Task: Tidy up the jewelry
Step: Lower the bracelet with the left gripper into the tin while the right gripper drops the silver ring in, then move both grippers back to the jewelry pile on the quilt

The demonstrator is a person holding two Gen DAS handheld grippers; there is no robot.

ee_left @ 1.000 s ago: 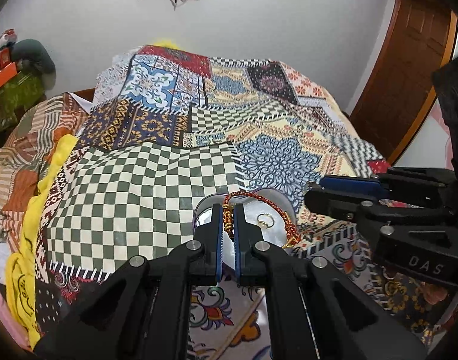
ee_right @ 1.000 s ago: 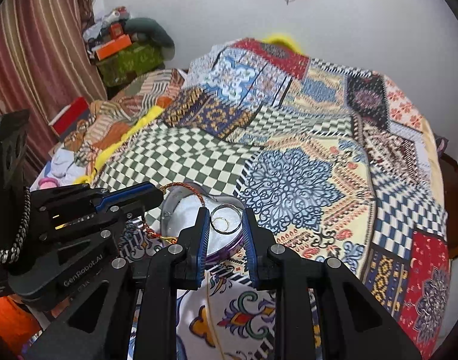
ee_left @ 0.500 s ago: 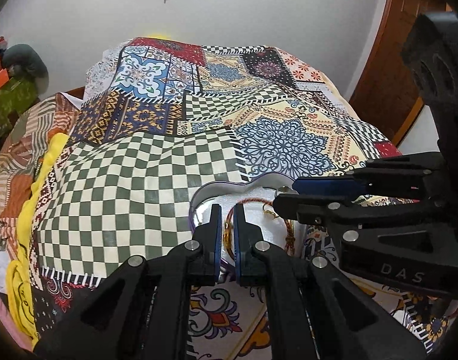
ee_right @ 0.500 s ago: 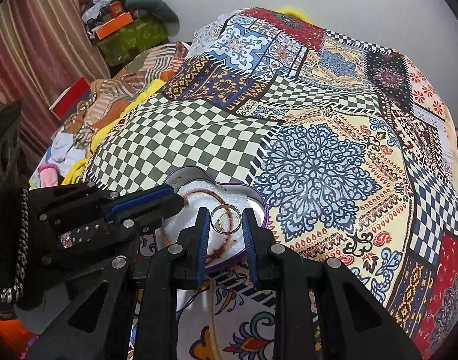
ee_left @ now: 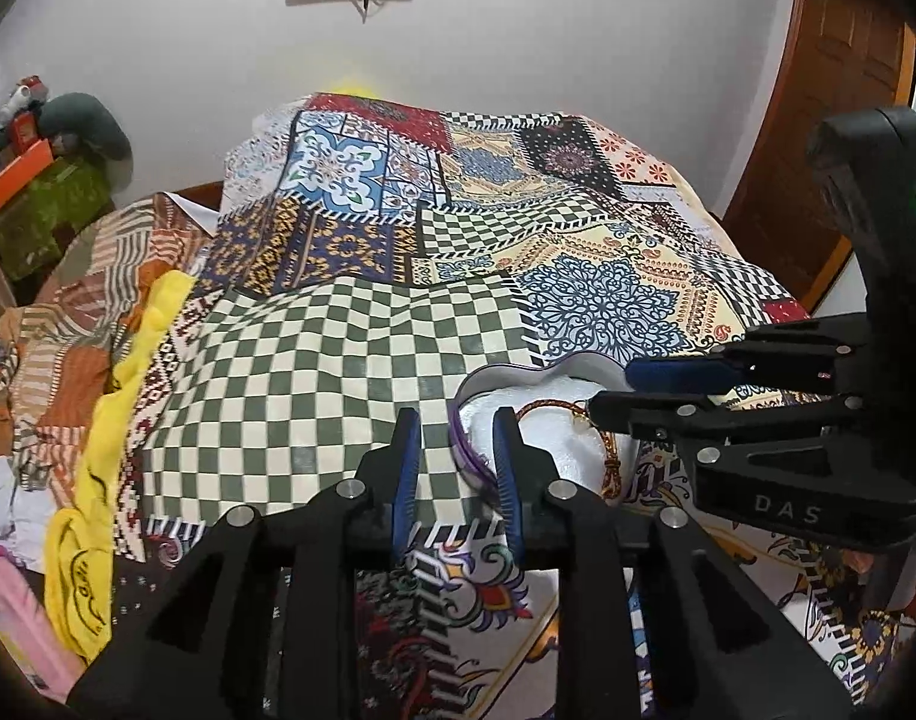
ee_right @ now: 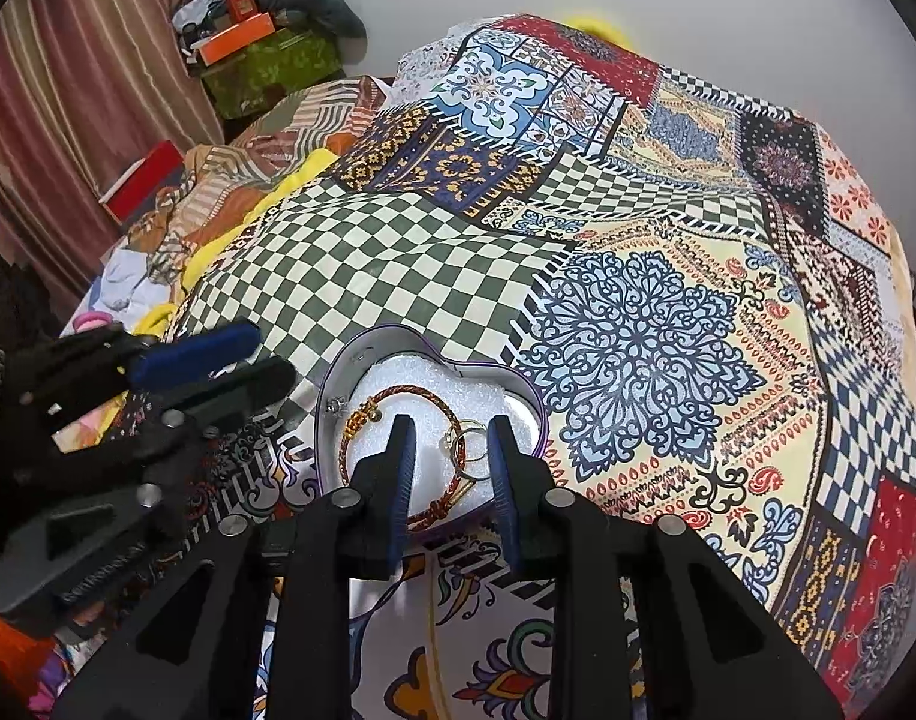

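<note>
Depositing step appears complete: the braided bracelet [ee_right: 398,450] and gold rings [ee_right: 466,441] lie on white padding in the heart-shaped tin [ee_right: 332,384] on the bed [ee_right: 398,264]. Left tongs [ee_left: 455,450] and right tongs [ee_right: 449,456] have just been opening; both released, empty. Next: withdraw, find the lid. Legible: "DAS" on the right unit.

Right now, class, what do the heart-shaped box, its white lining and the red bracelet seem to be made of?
Heart-shaped box: probably tin, its inner wall shiny and reflective, rim purple.
White lining: likely foam, matte and pebbly.
Red bracelet: seemingly braided cord with glinting gold-coloured fittings, possibly metal.
</note>
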